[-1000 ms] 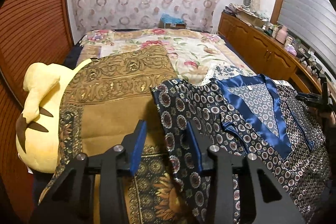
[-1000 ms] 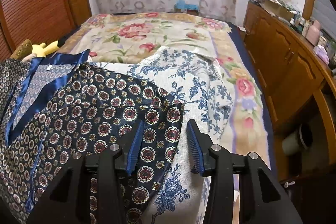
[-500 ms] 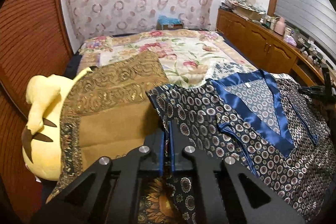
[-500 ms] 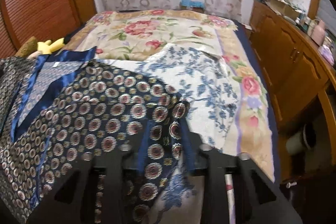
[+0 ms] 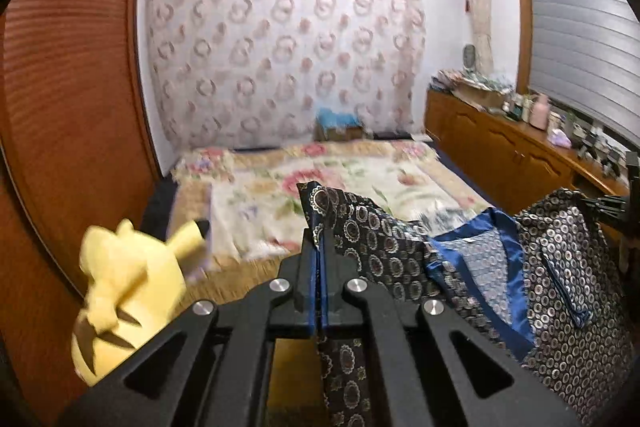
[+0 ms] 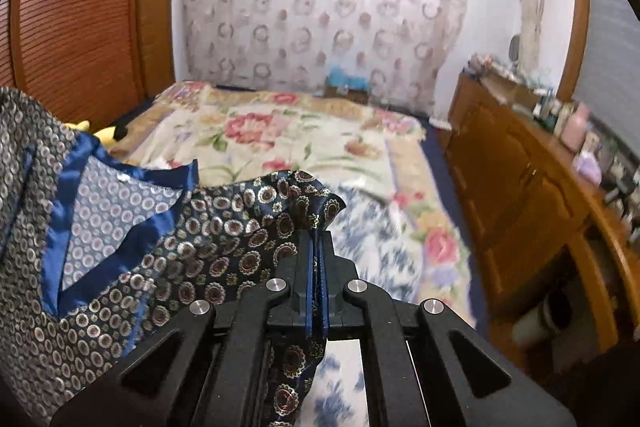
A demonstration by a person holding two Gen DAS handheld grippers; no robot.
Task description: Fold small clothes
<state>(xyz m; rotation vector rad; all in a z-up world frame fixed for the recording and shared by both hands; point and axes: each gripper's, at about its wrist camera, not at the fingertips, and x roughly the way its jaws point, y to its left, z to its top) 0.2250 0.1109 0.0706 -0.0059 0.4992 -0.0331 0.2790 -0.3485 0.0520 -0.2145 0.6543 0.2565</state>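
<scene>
- left gripper (image 5: 319,251): clenched on one corner of the patterned top (image 5: 560,267), cloth pinched between its blue pads.
- right gripper (image 6: 317,255): clenched on the opposite corner; likely both corners were held so the top hung spread for a fold.
- patterned top: raised between the two grippers above the bed (image 5: 360,179), blue collar sagging in the middle.
- yellow plush toy (image 5: 124,299): beside the left gripper, blurred.
- hidden: the top's lower hem and the hands, out of view; dresser (image 6: 520,187) clutter too blurred to name.
</scene>
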